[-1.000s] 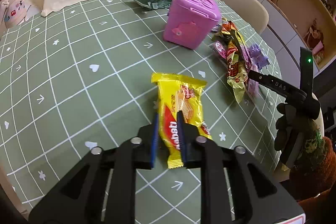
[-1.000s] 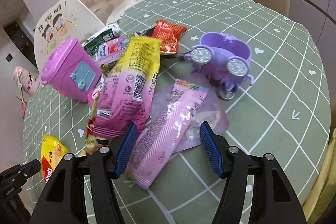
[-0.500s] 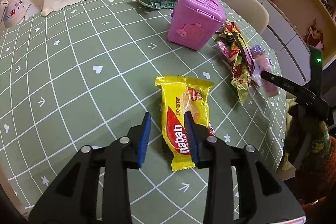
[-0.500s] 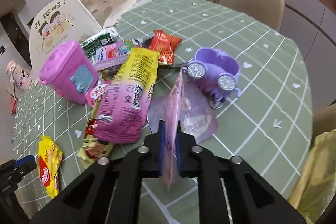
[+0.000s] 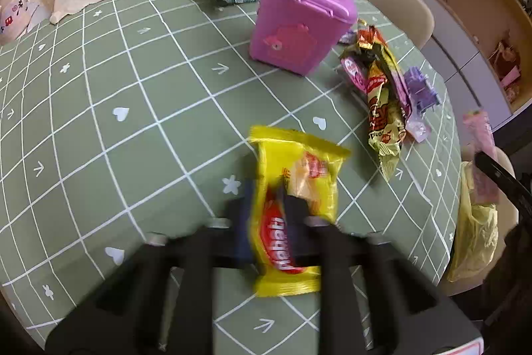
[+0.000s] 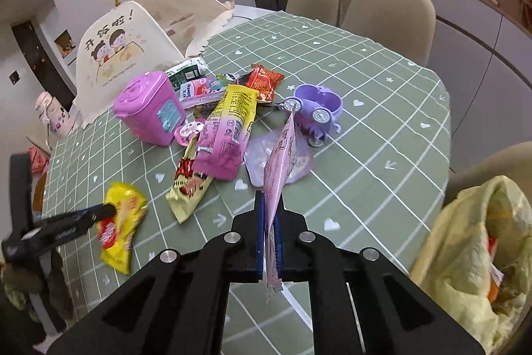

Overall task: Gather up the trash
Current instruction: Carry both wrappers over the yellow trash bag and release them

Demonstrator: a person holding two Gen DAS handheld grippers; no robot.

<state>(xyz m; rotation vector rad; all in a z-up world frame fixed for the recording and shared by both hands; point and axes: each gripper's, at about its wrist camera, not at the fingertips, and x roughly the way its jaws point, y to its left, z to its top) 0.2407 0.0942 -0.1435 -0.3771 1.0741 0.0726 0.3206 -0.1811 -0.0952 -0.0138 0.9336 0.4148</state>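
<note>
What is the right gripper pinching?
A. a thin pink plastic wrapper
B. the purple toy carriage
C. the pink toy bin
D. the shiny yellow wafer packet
A: in the right wrist view the right gripper has its blue pads shut on a thin pink plastic wrapper that stands up edge-on above the green checked tablecloth.

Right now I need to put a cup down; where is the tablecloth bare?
Bare patches: the tablecloth left of the pink bin, and the stretch right of the purple toy cart. Crowded: the wrapper pile between bin and cart.
</note>
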